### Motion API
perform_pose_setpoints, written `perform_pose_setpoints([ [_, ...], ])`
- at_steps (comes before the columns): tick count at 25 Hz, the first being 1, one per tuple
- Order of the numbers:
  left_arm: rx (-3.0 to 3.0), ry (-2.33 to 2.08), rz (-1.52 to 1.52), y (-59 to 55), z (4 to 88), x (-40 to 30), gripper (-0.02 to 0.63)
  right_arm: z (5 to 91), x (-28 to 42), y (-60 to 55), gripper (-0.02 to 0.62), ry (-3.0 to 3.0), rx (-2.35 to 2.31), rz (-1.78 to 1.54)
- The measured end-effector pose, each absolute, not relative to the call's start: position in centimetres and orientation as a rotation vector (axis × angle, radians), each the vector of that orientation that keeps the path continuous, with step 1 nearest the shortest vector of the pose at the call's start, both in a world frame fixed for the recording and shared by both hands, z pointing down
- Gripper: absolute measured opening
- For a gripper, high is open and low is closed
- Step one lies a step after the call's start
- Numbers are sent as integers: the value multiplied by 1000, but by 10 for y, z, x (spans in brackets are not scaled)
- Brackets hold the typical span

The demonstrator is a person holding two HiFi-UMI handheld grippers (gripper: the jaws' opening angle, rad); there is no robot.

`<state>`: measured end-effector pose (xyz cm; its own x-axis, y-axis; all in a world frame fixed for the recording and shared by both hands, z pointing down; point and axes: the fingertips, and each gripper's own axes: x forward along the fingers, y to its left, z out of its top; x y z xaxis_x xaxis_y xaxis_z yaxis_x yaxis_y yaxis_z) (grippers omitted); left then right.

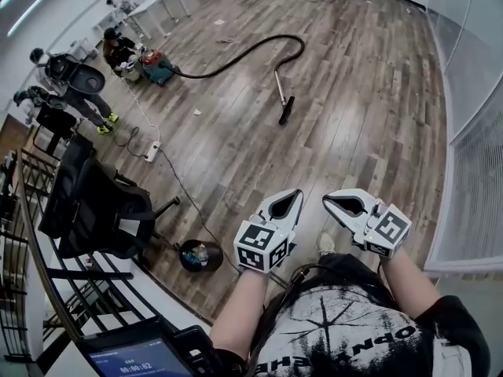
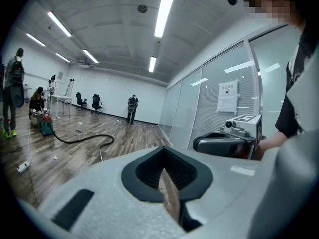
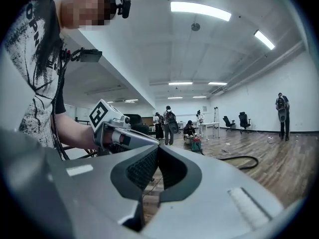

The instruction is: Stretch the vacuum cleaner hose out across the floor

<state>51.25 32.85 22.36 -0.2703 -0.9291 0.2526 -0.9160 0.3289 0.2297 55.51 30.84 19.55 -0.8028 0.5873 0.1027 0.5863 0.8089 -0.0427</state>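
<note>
Both grippers are up in front of the person, side by side and near each other, pointing out across the room. The white left gripper (image 1: 295,197) has its jaws pressed together with nothing between them, and it's the same for the white right gripper (image 1: 328,201): jaws together, nothing in them.

The long black vacuum cleaner hose (image 1: 297,41) is well apart from both of them, way out on the brown wood-plank floor (image 1: 369,116). It isn't straight at all. It runs from the red and teal vacuum canister (image 1: 157,66) at the far left, curves across the planks, then hooks back round into a thin metal wand (image 1: 278,85) with a black floor head (image 1: 287,111) at its end, resting on the floor.

One person crouches just beside the canister. A white power strip (image 1: 152,151) lies on the floor nearer the person, and a black office chair (image 1: 102,210) stands at the left. A glass partition wall (image 1: 471,69) runs down the right side.
</note>
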Motion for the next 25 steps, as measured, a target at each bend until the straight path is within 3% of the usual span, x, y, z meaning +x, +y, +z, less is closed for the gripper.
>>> perform_pose_setpoints([
  [10,1488,-2329,-53,237,222,432,0,196,481,202,8,-2872,-1137,8],
  [25,1489,-2331,43,166,226,397,0,213,448,127,8,-2880,-1077,174],
])
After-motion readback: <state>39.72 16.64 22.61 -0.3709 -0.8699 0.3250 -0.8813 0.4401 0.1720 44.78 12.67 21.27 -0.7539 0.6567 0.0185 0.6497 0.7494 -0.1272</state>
